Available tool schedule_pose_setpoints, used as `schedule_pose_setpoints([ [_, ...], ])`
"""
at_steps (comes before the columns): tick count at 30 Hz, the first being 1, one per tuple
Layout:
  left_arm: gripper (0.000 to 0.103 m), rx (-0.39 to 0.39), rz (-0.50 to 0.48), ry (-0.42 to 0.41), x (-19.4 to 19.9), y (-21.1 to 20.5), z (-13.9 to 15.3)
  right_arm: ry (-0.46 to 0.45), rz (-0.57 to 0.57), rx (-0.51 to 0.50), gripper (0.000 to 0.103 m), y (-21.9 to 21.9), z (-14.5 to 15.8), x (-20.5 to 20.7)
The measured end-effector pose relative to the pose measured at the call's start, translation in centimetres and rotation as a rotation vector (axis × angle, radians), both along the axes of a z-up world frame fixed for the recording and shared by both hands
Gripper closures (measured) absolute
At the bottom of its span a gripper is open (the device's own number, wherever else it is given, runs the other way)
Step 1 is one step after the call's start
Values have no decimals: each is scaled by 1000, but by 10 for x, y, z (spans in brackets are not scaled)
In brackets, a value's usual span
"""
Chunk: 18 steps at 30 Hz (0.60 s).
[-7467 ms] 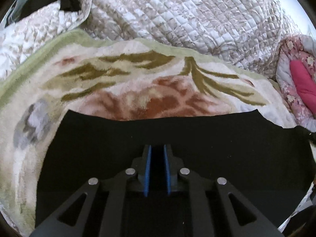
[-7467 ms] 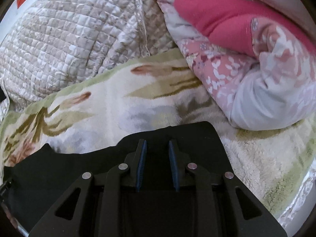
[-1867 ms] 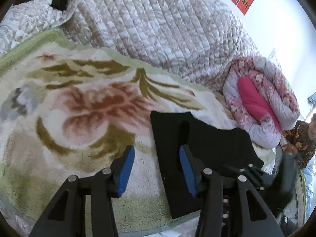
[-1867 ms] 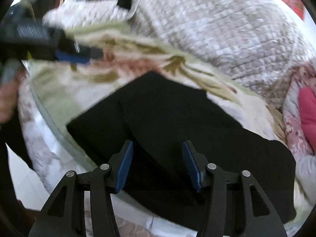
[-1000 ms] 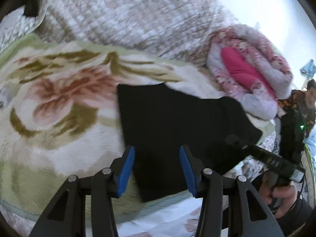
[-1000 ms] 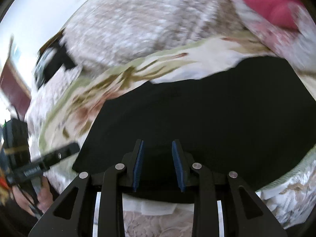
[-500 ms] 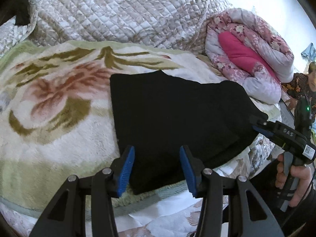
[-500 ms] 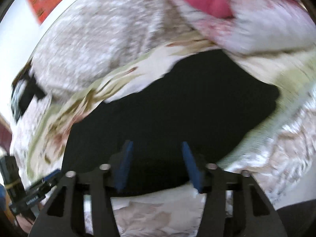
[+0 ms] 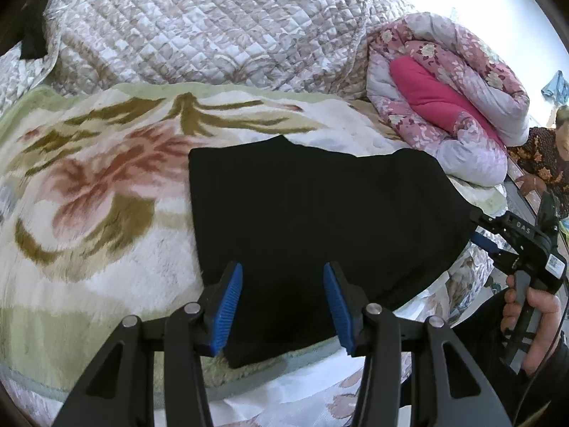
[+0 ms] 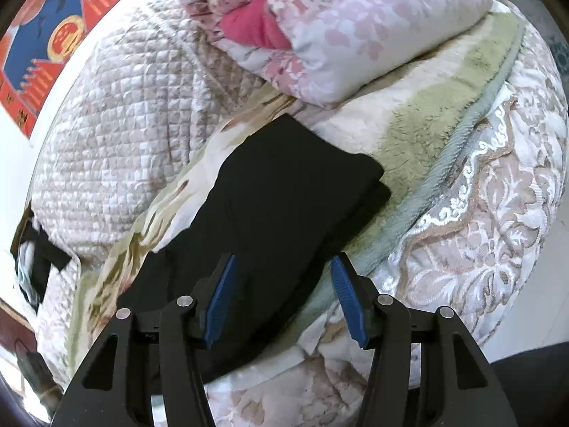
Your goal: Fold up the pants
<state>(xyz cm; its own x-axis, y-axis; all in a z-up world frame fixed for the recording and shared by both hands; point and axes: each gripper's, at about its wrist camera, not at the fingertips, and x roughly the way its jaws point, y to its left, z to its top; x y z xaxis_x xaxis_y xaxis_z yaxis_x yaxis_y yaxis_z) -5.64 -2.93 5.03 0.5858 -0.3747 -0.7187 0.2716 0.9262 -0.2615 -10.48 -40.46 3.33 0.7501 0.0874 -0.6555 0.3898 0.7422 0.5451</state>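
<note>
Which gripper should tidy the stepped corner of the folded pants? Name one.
Right, probably. The right gripper hovers open beside the pants' stepped corner, where the layers sit offset. The left gripper, also open, faces the opposite end.

Pants (image 9: 320, 213) matt black cloth; blanket (image 9: 106, 213) fluffy plush; bedspread (image 9: 213, 28) quilted.
</note>
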Motion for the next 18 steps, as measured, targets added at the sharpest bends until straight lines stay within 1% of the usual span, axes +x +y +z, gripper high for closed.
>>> schedule_pose_setpoints([
  [6, 53, 0, -26, -8, 10, -10, 5, 3, -58, 98, 47, -20, -9, 11],
  [9, 53, 0, -22, -7, 12, -11, 3, -2, -86, 85, 47, -21, -8, 10],
  [12, 52, -1, -17, 13, 12, -9, -4, -2, -88, 78, 47, -19, -7, 12],
  [13, 52, 0, -16, 21, 13, -8, -7, -7, -88, 79, 45, -19, -6, 13],
  [16, 52, 1, -16, 28, 14, -8, -10, -55, -81, 61, 45, -18, 6, 17],
  [18, 52, 6, -12, 26, 14, -8, -10, -64, -75, 58, 45, -18, 9, 21],
])
